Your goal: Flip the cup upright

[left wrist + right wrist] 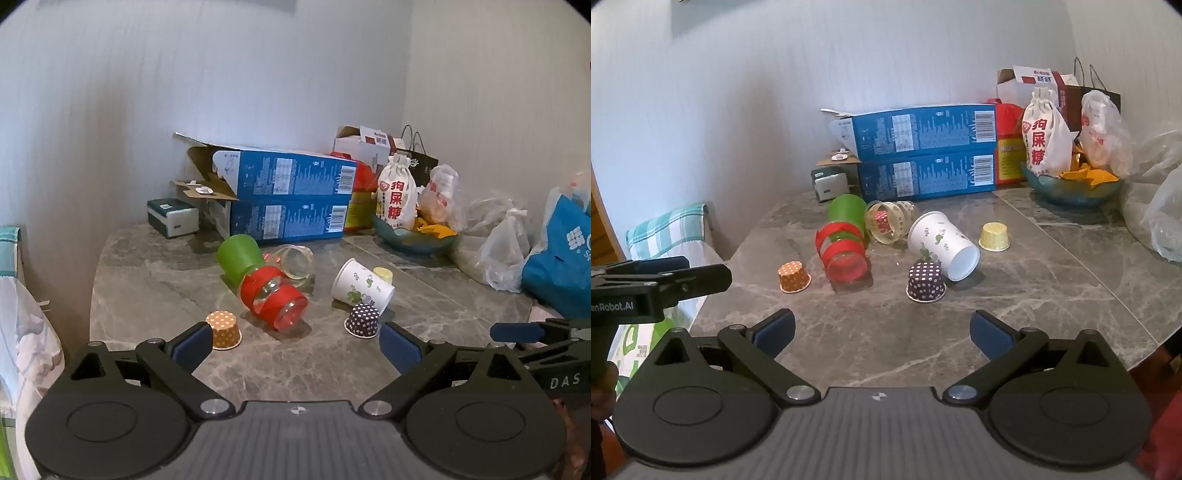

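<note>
Cups on grey marble tabletop [1015, 314]:
- green cup [238, 257], on side, base toward boxes, mouth nested against red-banded clear glass [275, 299], also on side, open end facing near edge.
- clear plastic cup [888, 223], on side, just behind those two; small red dotted cup visible inside.
- white paper cup [942, 245] with green print, on side, mouth toward near-right.
- orange dotted baking cup [793, 277], purple dotted baking cup [925, 281], yellow baking cup [994, 237]: all upside down, mouth on table. Purple one just beside white cup's rim.
</note>
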A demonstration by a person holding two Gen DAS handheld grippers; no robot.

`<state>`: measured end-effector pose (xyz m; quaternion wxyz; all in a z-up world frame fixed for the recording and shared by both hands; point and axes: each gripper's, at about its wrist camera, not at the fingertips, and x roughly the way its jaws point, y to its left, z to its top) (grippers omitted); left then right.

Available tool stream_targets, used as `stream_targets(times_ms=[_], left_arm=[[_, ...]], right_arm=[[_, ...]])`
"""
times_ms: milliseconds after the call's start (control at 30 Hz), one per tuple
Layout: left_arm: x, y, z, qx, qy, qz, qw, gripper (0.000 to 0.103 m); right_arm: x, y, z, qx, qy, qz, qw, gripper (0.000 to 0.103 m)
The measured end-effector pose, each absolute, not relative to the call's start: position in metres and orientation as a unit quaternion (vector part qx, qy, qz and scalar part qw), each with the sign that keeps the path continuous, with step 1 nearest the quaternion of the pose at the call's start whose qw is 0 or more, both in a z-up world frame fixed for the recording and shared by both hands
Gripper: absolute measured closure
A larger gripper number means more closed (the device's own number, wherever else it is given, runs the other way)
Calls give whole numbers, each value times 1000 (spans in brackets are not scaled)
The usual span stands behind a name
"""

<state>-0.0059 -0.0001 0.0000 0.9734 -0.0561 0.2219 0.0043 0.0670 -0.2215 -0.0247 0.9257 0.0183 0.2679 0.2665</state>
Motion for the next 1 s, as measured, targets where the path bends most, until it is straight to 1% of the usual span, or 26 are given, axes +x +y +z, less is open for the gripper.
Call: stream_targets(times_ms=[1000], left_arm=[[-2, -4, -4, -63, 227, -6, 972, 5]], right_arm=[[64, -217, -24, 23, 274, 272, 922, 1]])
